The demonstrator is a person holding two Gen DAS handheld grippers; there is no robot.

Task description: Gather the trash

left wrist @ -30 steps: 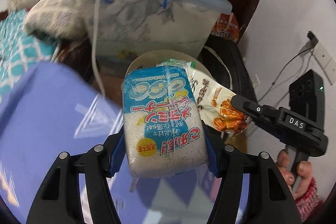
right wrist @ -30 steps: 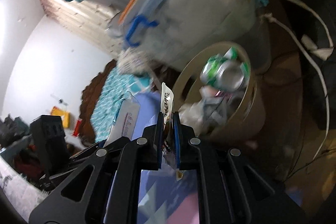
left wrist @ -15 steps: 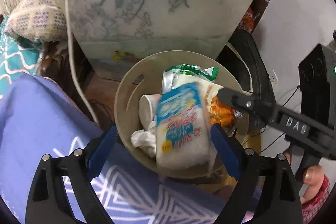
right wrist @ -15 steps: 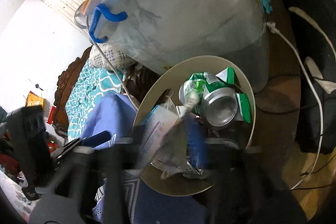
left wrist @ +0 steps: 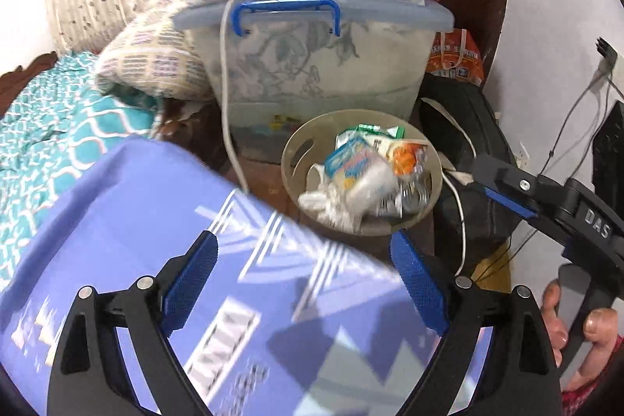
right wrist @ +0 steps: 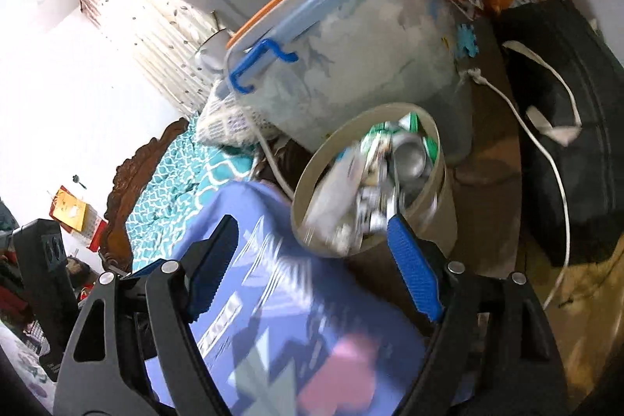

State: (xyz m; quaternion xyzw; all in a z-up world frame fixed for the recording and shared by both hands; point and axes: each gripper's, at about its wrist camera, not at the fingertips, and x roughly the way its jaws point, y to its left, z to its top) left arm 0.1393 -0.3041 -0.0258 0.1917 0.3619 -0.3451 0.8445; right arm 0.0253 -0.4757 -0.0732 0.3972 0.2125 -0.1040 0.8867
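A round beige trash bin [left wrist: 296,158] stands on the floor beside the bed; it also shows in the right wrist view [right wrist: 312,182]. Inside lie the blue-and-white packet [left wrist: 358,170], an orange snack wrapper [left wrist: 405,154], crumpled tissue [left wrist: 323,199] and a silver can [right wrist: 409,154]. My left gripper [left wrist: 306,277] is open and empty, above the purple bedcover, short of the bin. My right gripper [right wrist: 312,268] is open and empty, just in front of the bin. The right gripper also shows at the right of the left wrist view [left wrist: 507,190].
A clear storage box [left wrist: 319,65] with a blue handle stands behind the bin. A white cable [left wrist: 226,104] hangs over it. A black bag [right wrist: 569,127] lies right of the bin. The purple bedcover [left wrist: 136,221] and teal blanket [left wrist: 46,131] are on the left.
Both grippers opened and dropped their trash into the bin: the blue-and-white packet from the left, the snack wrapper from the right. Both have since pulled back from the bin.
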